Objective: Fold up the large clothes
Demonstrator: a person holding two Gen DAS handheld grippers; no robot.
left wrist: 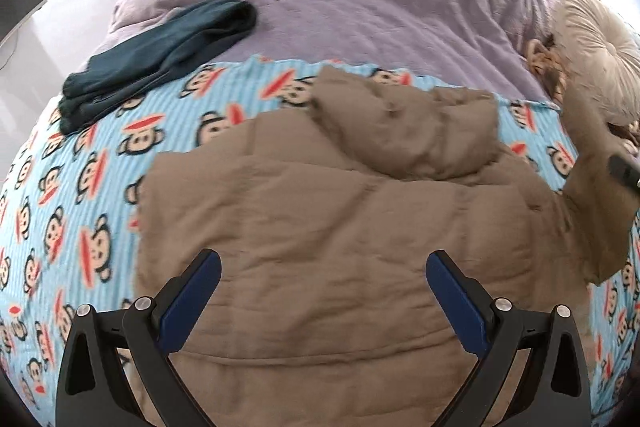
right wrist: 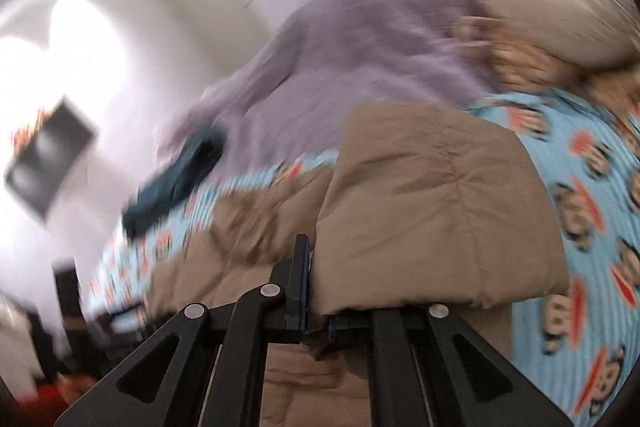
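A tan quilted puffer jacket (left wrist: 320,227) lies on a blue monkey-print blanket (left wrist: 80,187) on the bed, hood (left wrist: 408,123) toward the far side. My left gripper (left wrist: 324,267) is open and empty, hovering over the jacket's lower body. My right gripper (right wrist: 316,279) is shut on the jacket's sleeve (right wrist: 436,211) and holds it lifted; the view is blurred by motion. In the left wrist view the raised sleeve (left wrist: 592,195) and a dark part of the right gripper (left wrist: 622,169) show at the right edge.
A dark teal folded garment (left wrist: 160,55) lies at the far left on the blanket's edge, also in the right wrist view (right wrist: 180,175). A lilac duvet (left wrist: 380,7) covers the far half of the bed. Cream pillows (left wrist: 592,47) sit at the right. White floor lies beyond.
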